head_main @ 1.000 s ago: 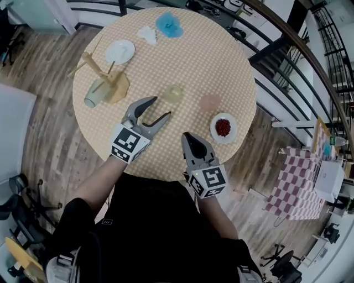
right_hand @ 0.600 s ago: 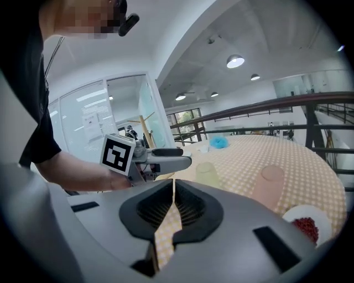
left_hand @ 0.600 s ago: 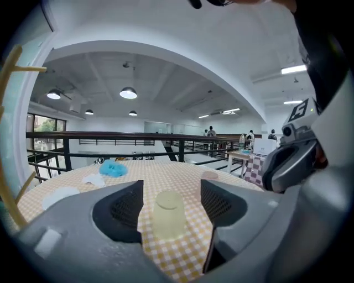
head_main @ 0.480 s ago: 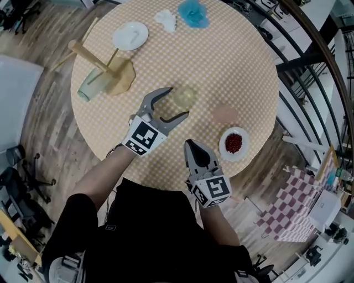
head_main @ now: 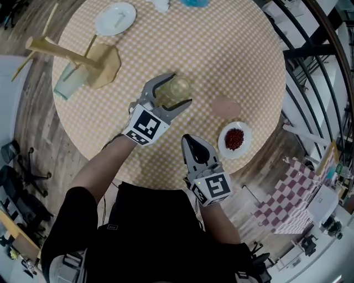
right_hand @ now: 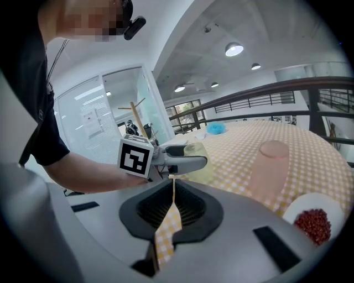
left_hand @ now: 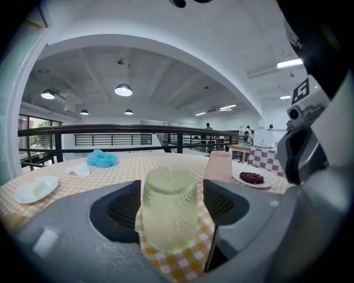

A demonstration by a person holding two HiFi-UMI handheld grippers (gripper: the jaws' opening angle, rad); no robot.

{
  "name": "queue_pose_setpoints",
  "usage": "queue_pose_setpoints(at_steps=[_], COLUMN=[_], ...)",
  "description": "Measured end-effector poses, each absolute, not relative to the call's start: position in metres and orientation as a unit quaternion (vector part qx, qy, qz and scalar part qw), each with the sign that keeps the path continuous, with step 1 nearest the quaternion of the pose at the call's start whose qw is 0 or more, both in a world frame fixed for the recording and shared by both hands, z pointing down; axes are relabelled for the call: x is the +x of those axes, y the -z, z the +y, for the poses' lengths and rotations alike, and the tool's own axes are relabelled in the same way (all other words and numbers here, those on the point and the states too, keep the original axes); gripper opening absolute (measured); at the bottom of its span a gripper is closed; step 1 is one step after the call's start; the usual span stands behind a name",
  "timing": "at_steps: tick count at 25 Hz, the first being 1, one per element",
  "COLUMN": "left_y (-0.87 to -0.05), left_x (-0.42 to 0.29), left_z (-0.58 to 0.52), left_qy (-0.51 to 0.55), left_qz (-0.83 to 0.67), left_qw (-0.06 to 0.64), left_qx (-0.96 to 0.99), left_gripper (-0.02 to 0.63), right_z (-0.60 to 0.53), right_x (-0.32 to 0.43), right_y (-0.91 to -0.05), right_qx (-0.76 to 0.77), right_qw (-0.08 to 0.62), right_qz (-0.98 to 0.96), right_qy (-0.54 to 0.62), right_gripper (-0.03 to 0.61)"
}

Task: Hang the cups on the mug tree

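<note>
1. Your head view's top edge cuts off the blue cloth and white cloth
2. Your left gripper hides most of the yellow cup in the right gripper view
3. A left jaw covers the pink cup's foot

Head overhead, gripper cameras low, sharing yellow cup.

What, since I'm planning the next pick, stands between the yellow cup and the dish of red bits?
An upside-down pink cup, apart from both the yellow cup and the dish, as the head view shows.
</note>
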State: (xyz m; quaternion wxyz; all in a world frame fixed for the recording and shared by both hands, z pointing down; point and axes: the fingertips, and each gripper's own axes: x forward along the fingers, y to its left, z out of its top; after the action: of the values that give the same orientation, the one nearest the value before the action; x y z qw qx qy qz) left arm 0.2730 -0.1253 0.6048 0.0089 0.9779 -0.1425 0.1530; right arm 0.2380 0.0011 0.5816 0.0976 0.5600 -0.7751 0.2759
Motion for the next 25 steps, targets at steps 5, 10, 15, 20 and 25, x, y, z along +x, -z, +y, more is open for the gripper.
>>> queue_pose_setpoints(at_steps=[5,10,15,20,25], left_y=[-0.619,-0.616,-0.597,-0.552,-0.504], left_x=[0.281,0.281,0.272,0.25,0.221], left_z=[-0.13,-0.124,-0.124,-0.116,-0.102], left_qy=[-0.176,-0.201,-0.202,-0.189,-0.183], left_qz=[-0.136,-0.125,-0.131,-0.147,-0.171], left_qw=[-0.014,-0.04,-0.04,-0.039,-0.042], left_qx=[0.975,0.971,0.97,0.97,0.967], left_gripper=[0.341,0.339,0.337,0.337,0.337], right_z=[0.009,0.017,0.015,0.019,0.021], right_x=[0.243,0.244,0.242,0.229,0.212], right_y=[-0.585,-0.575,-0.563,-0.547,-0.523], right_qx=[0.561,0.564,0.566,0.561,0.54], right_qw=[0.101,0.1,0.09,0.082,0.072], right_qz=[-0.771,-0.769,-0.77,-0.778,-0.798], right_qy=[-0.285,-0.285,-0.28,-0.273,-0.259], right_gripper=[0.023,0.022,0.022,0.023,0.021])
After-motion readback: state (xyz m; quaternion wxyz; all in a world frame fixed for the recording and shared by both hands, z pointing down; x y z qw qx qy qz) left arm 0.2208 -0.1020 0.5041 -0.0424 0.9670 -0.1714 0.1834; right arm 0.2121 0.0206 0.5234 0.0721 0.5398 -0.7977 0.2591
